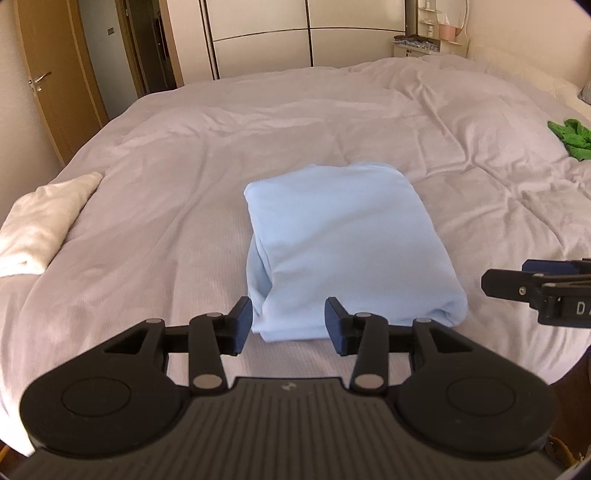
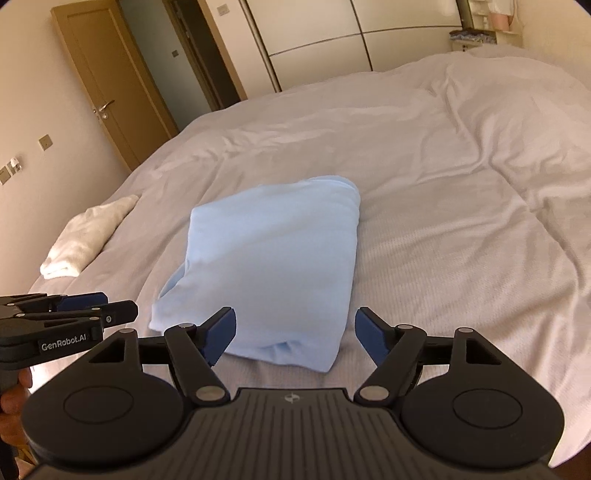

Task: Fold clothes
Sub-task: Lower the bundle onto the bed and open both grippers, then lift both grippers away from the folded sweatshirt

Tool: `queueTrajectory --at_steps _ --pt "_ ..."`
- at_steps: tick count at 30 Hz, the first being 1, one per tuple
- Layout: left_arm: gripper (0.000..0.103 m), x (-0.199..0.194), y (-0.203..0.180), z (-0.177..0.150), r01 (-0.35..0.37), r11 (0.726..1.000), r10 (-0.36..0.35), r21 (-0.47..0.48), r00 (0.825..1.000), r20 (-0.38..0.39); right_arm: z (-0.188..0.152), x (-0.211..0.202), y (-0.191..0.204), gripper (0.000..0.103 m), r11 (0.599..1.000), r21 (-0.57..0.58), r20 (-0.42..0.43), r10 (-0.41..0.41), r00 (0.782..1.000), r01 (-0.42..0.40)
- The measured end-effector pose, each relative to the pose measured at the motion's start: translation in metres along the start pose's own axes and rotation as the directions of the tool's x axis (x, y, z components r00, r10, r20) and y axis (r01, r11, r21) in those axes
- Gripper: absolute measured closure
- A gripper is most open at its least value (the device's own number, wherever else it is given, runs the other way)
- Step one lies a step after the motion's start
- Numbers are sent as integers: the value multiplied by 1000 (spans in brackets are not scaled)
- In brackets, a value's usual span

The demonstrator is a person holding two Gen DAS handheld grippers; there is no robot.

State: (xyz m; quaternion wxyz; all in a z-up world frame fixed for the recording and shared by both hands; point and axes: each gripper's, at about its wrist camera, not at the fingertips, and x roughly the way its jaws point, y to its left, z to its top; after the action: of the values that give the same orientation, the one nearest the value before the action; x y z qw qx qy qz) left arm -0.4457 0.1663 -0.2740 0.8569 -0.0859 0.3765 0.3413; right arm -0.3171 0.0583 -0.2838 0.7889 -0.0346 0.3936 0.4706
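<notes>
Light-blue garment (image 1: 347, 243) lies folded into a thick rectangular bundle on the pale lilac duvet (image 1: 184, 166) of the bed, close to the near edge and roughly midway along it. Its top face is smooth; along the near side the stacked layers show as rounded folds, with one lower layer sticking out a little at the near left corner.

Just short of that near side hovers the left gripper (image 1: 289, 325), its blue-padded fingers spread apart with nothing between them; the pads frame the bundle's near left corner but do not touch the cloth. The right gripper (image 2: 295, 334) sits near the bundle's near right part, its fingers parted more widely and likewise holding nothing. In the right wrist view the left gripper shows from the side at the left margin, beside the garment.

A folded white towel (image 1: 40, 221) rests near the bed's left edge, well apart from the garment. A crumpled green cloth (image 1: 572, 138) lies toward the right edge of the bed. Beyond the far edge stand a white wardrobe (image 1: 306, 33) and a wooden door (image 1: 44, 74).
</notes>
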Motion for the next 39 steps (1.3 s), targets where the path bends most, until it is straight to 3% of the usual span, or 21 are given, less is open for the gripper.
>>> queueTrajectory --at_steps 15,39 --pt "60 -51 8 -29 -22 1000 22 -9 999 35 -23 -50 39 21 997 -74 63 -14 998 18" --pt "55 -47 37 -43 30 997 -28 -65 999 32 -33 -52 60 18 991 -125 39 -43 998 48"
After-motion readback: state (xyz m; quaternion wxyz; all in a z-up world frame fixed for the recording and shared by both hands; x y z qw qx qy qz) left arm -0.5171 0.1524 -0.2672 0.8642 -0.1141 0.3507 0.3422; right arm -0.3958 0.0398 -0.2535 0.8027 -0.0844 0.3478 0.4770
